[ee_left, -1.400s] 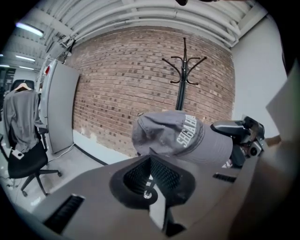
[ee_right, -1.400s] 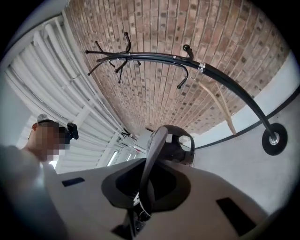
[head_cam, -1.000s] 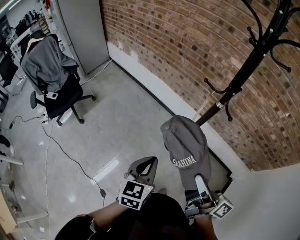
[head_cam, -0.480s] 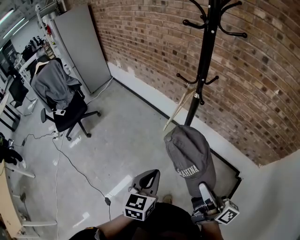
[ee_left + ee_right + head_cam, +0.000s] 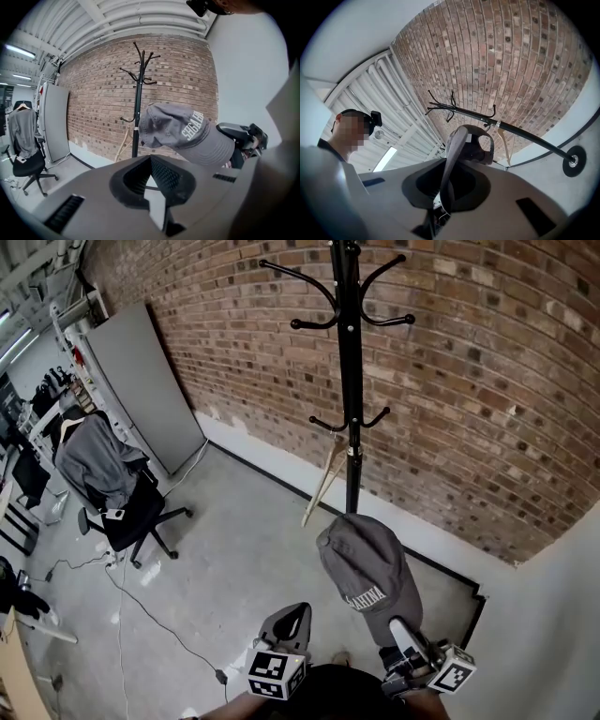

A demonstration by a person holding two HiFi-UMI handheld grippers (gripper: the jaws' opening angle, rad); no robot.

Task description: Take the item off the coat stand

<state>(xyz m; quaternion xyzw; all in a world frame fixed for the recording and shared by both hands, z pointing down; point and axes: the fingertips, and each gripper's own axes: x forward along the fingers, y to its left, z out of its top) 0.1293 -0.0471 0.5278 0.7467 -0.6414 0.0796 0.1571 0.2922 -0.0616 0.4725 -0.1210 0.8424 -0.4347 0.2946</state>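
R claw [image 5: 401, 632] clamped on gray cap [image 5: 361, 563] brim; cap sticks out ahead of it, apart from coat stand [image 5: 351, 409] beyond. L claw [image 5: 292, 620] together, empty, alongside.

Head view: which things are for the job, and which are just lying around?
For the job:
grey cap, its brim pinched in the right gripper
coat stand

Lying around:
office chair
grey jacket on it
grey panel
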